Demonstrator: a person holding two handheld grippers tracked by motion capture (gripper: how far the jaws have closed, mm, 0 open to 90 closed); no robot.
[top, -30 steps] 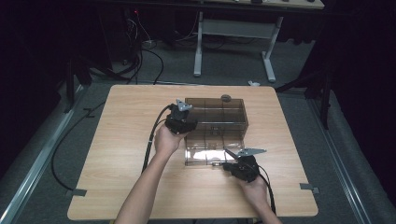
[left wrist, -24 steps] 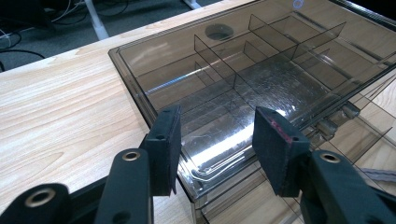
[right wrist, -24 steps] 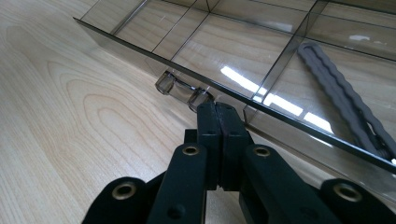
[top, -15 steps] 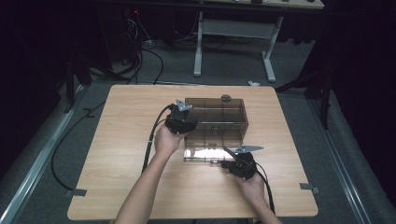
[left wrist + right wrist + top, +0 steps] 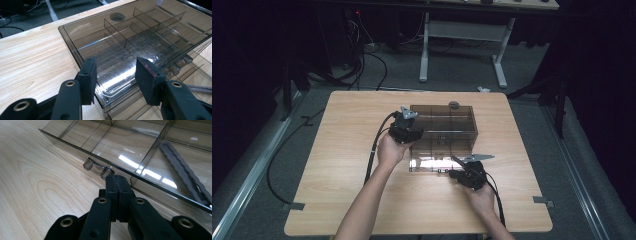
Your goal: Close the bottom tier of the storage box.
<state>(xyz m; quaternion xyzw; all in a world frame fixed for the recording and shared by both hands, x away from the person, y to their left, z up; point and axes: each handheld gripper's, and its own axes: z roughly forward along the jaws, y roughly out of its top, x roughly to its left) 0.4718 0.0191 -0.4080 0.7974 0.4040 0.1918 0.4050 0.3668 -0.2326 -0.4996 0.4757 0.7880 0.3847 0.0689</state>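
Bracing the organizer box (image 5: 443, 122) with half-open left gripper (image 5: 116, 75); closed right gripper (image 5: 117, 183) pulls drawer handle (image 5: 97, 169) outward.

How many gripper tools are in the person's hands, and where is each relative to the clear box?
2. The left gripper sits at the left end of the smoky clear box, jaws apart over its corner. The right gripper is at the drawer's front edge, jaws shut.
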